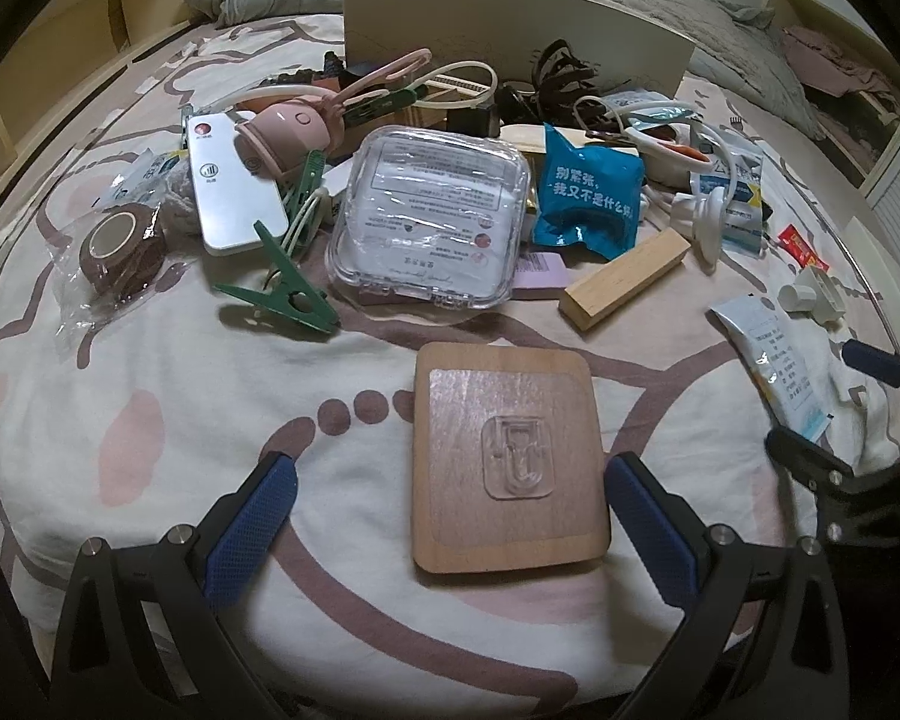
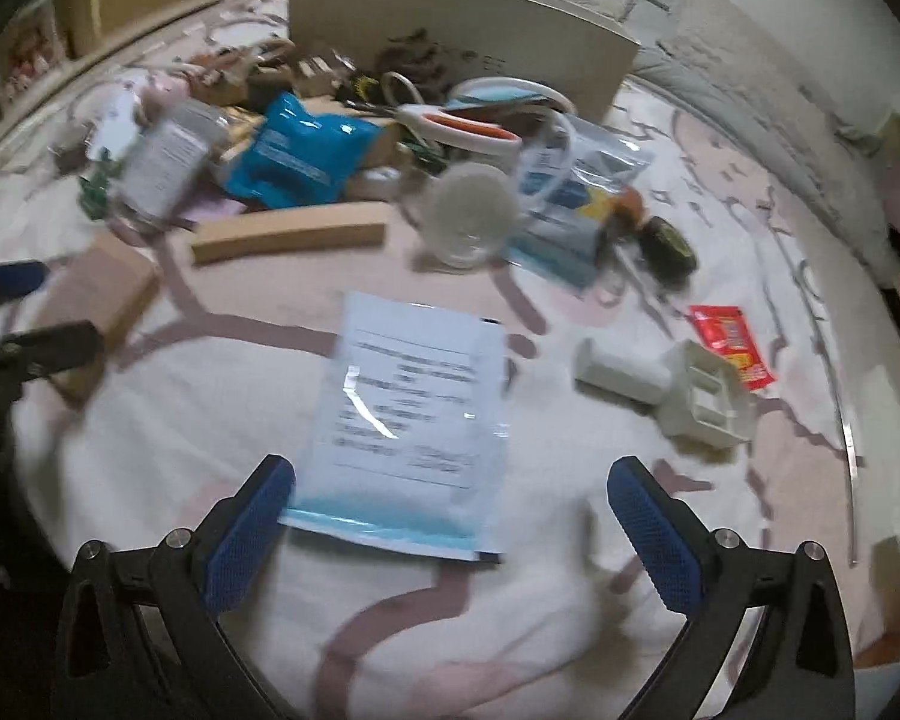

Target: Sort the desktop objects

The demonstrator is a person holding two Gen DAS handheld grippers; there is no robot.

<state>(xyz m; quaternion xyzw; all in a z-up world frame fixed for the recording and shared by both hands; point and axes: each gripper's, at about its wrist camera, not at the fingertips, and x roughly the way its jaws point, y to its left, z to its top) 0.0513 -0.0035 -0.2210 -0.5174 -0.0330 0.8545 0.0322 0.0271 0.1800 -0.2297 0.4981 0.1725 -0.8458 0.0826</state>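
Observation:
In the left wrist view, a rounded wooden board [image 1: 507, 456] with a clear stick-on hook lies flat on the patterned bedsheet. My left gripper [image 1: 450, 516] stands open around it, the right pad close to its edge and the left pad well apart. In the right wrist view, a white printed packet [image 2: 408, 420] with a blue strip lies on the sheet between the wide-open fingers of my right gripper [image 2: 450, 516], and neither pad touches it. The same packet [image 1: 774, 360] shows at the right of the left wrist view, beside the right gripper [image 1: 834, 402].
A heap lies beyond: a clear plastic box [image 1: 429, 210], blue pouch [image 1: 588, 198], wood block [image 1: 624, 279], green clip [image 1: 282, 294], white remote [image 1: 234, 186], and brown tape roll [image 1: 120, 246]. A cream box [image 1: 510, 18] stands behind. A white plastic part [image 2: 672, 390] and red sachet [image 2: 729, 345] lie right.

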